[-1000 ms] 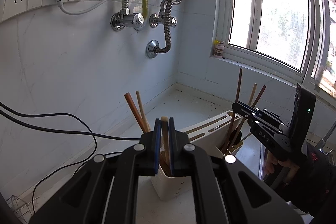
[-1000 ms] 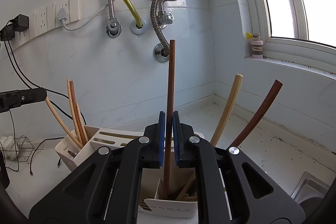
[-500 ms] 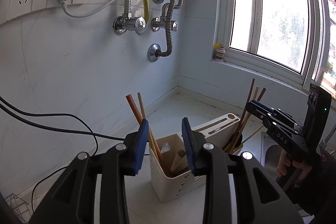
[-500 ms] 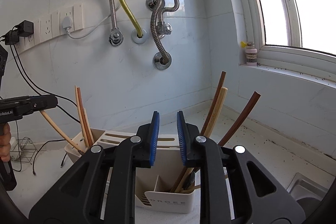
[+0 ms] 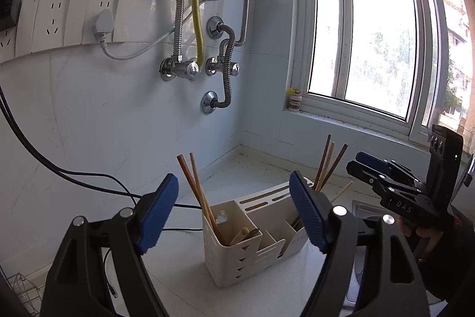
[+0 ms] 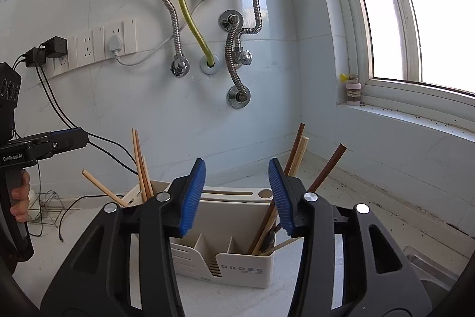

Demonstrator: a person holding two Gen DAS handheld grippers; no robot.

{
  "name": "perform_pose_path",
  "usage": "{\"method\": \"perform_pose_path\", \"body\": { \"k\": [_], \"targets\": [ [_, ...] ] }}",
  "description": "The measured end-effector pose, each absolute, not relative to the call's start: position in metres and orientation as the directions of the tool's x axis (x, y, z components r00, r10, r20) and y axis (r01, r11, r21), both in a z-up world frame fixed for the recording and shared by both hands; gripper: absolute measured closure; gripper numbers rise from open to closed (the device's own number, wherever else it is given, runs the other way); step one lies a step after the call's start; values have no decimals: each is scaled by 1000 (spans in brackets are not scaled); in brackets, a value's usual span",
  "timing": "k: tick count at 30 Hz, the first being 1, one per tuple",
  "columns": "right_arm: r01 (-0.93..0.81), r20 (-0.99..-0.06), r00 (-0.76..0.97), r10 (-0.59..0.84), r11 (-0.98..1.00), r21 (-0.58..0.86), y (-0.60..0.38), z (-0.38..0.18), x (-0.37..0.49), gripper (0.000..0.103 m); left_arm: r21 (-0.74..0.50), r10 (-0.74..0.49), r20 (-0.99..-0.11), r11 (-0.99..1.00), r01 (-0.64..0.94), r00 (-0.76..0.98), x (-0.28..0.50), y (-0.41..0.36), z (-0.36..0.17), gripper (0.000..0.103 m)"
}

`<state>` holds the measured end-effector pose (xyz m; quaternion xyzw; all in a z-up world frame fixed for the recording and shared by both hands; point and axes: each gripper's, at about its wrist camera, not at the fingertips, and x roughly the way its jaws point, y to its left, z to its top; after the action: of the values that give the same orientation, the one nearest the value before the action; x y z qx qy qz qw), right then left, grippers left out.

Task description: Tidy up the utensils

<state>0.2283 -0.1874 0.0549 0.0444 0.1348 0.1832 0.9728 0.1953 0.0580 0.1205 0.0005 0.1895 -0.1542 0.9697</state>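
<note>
White counter (image 5: 267, 296), caddy (image 6: 243, 272) mid-surface (tongs (image 6: 237, 195) opening, empty)

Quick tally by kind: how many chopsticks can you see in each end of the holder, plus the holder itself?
Socket-side chopsticks: 4
Window-side chopsticks: 4
Utensil holder: 1
Total: 9

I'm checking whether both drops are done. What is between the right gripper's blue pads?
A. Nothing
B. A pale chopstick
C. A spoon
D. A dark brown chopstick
A: the right gripper is opening with an empty gap; the chopsticks stand in the holder.
</note>
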Motion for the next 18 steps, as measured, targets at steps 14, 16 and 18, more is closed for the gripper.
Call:
{"method": "perform_pose_path", "body": {
  "k": [14,16,18],
  "targets": [
    [-341,-259,902,346,938,64,-192,87,181,8,-35,-273,-390,959,282,879,162,52,127,5],
    [-332,-261,905,336,941,59,-194,88,177,8,-45,-279,-394,957,285,875,161,49,125,5],
    [-328,-270,904,331,943,58,-195,88,174,8,-61,-290,-407,955,292,866,162,46,121,5]
  ]
}}
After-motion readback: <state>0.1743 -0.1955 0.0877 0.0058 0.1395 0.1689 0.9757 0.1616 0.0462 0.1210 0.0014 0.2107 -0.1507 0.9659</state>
